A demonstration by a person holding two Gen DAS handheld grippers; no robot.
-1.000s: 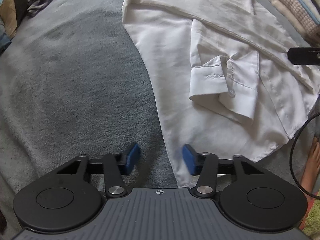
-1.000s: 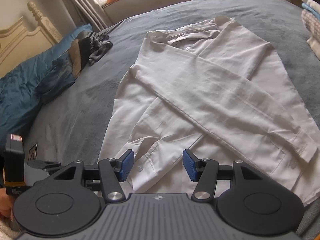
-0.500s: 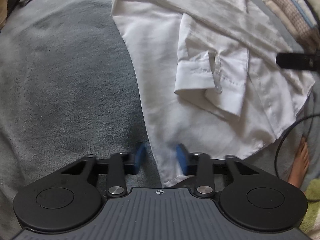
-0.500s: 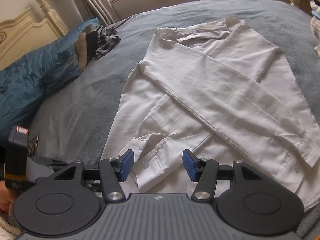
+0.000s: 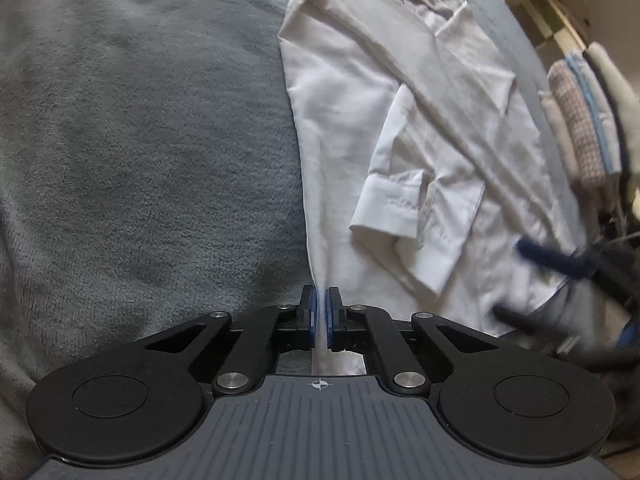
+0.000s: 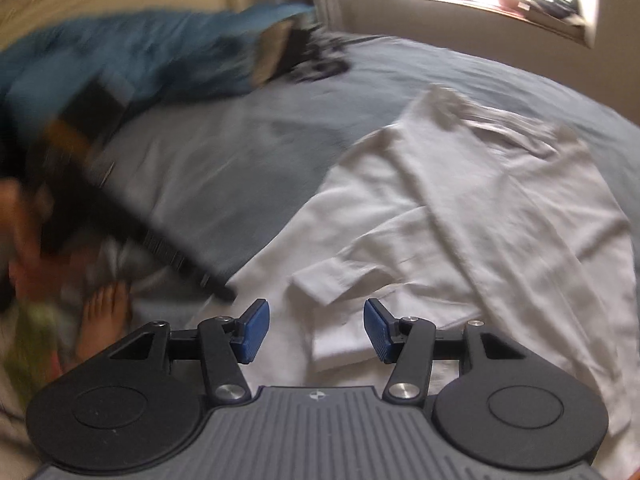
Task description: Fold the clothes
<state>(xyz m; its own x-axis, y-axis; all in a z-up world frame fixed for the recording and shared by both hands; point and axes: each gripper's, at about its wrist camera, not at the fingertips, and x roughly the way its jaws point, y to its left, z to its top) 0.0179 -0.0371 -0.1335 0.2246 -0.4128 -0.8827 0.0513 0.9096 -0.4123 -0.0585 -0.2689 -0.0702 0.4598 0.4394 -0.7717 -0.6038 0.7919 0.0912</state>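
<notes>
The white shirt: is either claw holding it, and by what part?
The left gripper pinches the white shirt by its bottom hem corner. The right gripper is open above the cuff, holding nothing.

You're in a home bedroom: a grey blanket (image 5: 140, 152) covers the bed, a blue pillow (image 6: 160, 52) lies far left, folded laundry (image 5: 580, 120) stacks at right.

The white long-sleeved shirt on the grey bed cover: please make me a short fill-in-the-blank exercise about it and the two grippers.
1. The left gripper is shut on the ______ of the white long-sleeved shirt.
2. The right gripper hovers with its blue pads ______ above the buttoned cuff.
3. The shirt lies on a fuzzy ______ bed cover.
4. Beside the bed, a bare ______ stands on the floor.

Missing words: edge; open; grey; foot
</notes>
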